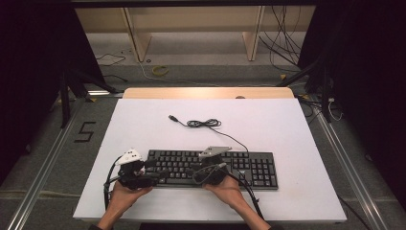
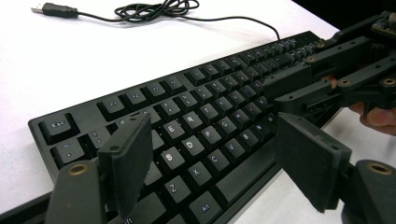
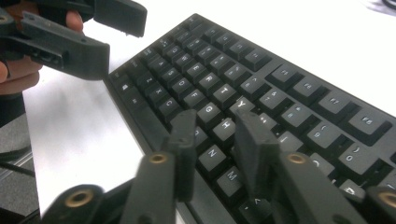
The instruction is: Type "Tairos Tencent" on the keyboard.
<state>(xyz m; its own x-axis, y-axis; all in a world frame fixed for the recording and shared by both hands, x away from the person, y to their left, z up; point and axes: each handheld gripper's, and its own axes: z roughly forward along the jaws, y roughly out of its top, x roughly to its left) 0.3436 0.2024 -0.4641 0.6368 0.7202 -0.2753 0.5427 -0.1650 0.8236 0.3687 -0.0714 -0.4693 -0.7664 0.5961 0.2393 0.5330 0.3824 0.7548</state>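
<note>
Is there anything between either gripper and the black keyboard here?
Nothing visible. The left gripper hangs with open jaws over the left end of the black keyboard, and the right gripper hangs part-open over its middle keys. The coiled black USB cable lies behind, clear of both.

Lab: railed floor (image 1: 45, 163), loose cables (image 1: 282, 43), white table (image 1: 143, 120).

Left black two-jaw gripper (image 1: 154, 175) held low in the left hand (image 1: 125, 195), jaws wide apart, right black two-jaw gripper (image 1: 194, 173) beside it, jaws partly parted, nothing gripped
</note>
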